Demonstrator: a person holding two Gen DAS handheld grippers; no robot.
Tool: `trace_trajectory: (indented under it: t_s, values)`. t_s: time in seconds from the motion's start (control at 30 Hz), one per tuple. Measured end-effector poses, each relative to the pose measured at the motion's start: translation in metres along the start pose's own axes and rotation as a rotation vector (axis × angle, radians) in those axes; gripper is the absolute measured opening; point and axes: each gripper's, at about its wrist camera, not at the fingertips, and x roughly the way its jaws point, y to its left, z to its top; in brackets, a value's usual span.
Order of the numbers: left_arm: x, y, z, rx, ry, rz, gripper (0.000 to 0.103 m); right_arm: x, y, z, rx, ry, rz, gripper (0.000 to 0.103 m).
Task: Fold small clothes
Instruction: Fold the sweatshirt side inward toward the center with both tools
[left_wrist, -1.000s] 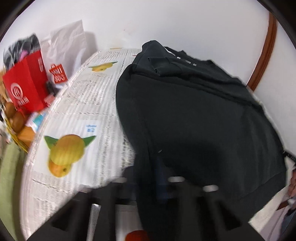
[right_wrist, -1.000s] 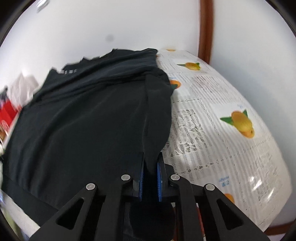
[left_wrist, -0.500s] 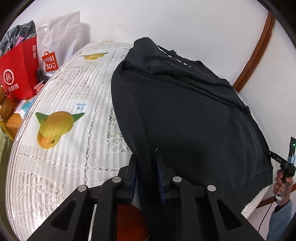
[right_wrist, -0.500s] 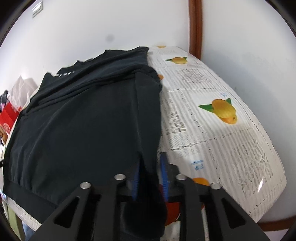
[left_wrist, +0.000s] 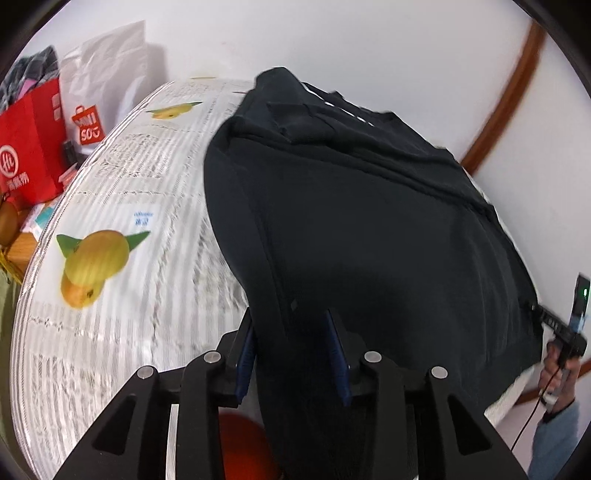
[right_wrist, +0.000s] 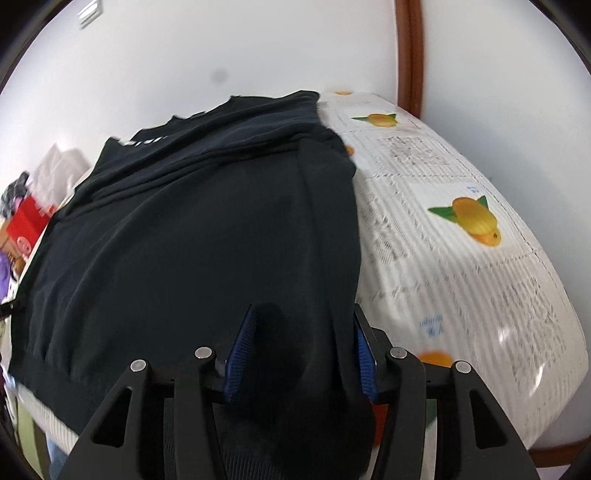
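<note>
A black sweatshirt (left_wrist: 369, 221) lies spread on a table with a white cloth printed with oranges (left_wrist: 122, 280); its sleeves are folded in over the body. In the left wrist view my left gripper (left_wrist: 291, 332) is open, its blue pads standing either side of the sweatshirt's near left hem corner. In the right wrist view the sweatshirt (right_wrist: 192, 240) fills the left and middle; my right gripper (right_wrist: 301, 332) is open, with the near right hem corner lying loose between the pads. The other gripper (left_wrist: 565, 332) shows at the right edge of the left wrist view.
Red (left_wrist: 29, 147) and white (left_wrist: 99, 92) shopping bags stand beyond the table's far left side, next to a white wall. A brown door frame (right_wrist: 408, 55) runs up the wall at the far right. The printed cloth (right_wrist: 461, 240) lies bare to the right of the sweatshirt.
Both grippers were shut on the sweatshirt's hem corners half a second ago. Both have now opened and let go of the cloth, which stays lying between the pads.
</note>
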Motion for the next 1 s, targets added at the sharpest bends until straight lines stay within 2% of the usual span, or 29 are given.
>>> trace_trajectory:
  t_s: [0.13,0.17,0.2,0.23,0.27,0.33,0.43,0.53,0.7,0.9,1.0]
  values:
    - [-0.001,-0.011,-0.008,0.026,-0.018,0.034,0.033,-0.002,0.007,-0.004,0.016,-0.003,0.002,0.049]
    - [-0.001,-0.011,-0.007,0.02,-0.017,0.041,0.033,-0.001,0.008,-0.003,0.02,-0.005,0.008,0.044]
    - [-0.001,-0.012,-0.007,0.012,-0.014,0.052,0.025,0.0,0.011,-0.002,0.023,-0.007,0.011,0.038]
    - [-0.001,-0.012,-0.006,0.003,-0.003,0.085,0.009,0.003,0.014,0.001,0.022,-0.008,0.004,0.022]
    - [-0.002,-0.011,-0.006,-0.008,0.008,0.077,0.01,0.004,0.016,0.002,0.024,-0.006,-0.006,0.014]
    - [-0.01,-0.008,-0.004,-0.036,-0.003,0.049,0.009,0.003,0.021,0.004,0.016,-0.004,-0.029,0.01]
    - [-0.029,-0.011,-0.006,-0.003,-0.043,0.026,0.008,-0.016,0.027,0.002,-0.031,-0.057,-0.05,0.01]
    - [-0.05,-0.014,-0.008,0.016,-0.08,-0.012,0.008,-0.04,0.022,-0.002,-0.016,-0.095,-0.009,0.009]
    - [-0.076,-0.013,-0.004,0.019,-0.155,-0.058,0.008,-0.065,0.018,-0.003,-0.01,-0.151,0.011,0.009]
    - [-0.08,-0.023,0.03,0.026,-0.206,-0.053,0.008,-0.075,0.021,0.021,0.003,-0.213,0.033,0.009]
    - [-0.077,-0.025,0.05,0.034,-0.231,-0.046,0.008,-0.076,0.025,0.044,0.01,-0.24,0.042,0.009]
